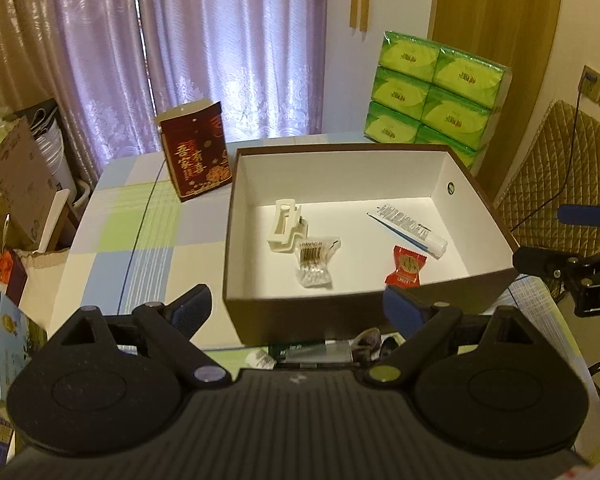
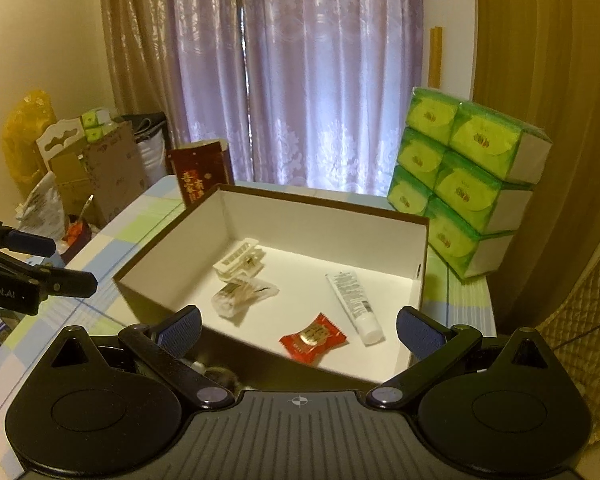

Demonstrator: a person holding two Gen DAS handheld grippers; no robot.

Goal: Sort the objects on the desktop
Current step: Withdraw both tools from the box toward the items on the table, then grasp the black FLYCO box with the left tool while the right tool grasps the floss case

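Note:
A brown box with a white inside (image 1: pixel 332 312) (image 2: pixel 160 256) stands on the checked tablecloth. In it lie a white hair clip (image 1: pixel 285 226) (image 2: pixel 240 259), a clear bag of cotton swabs (image 1: pixel 315 262) (image 2: pixel 242 294), a white tube (image 1: pixel 410 229) (image 2: pixel 354 306) and a red candy (image 1: pixel 406 267) (image 2: pixel 314 338). My left gripper (image 1: pixel 296 310) is open and empty in front of the box's near wall. My right gripper (image 2: pixel 298 332) is open and empty over the box's near right corner. Dark sunglasses (image 1: pixel 370 344) and a green-labelled item (image 1: pixel 304 350) lie below the left gripper, partly hidden.
A dark red gift bag (image 1: pixel 196 150) (image 2: pixel 200 172) stands left of the box. Stacked green tissue packs (image 1: pixel 432 92) (image 2: pixel 464 184) sit at the back right. Cardboard boxes and clutter (image 1: pixel 16 184) crowd the table's left edge. A quilted chair (image 1: pixel 556 176) is on the right.

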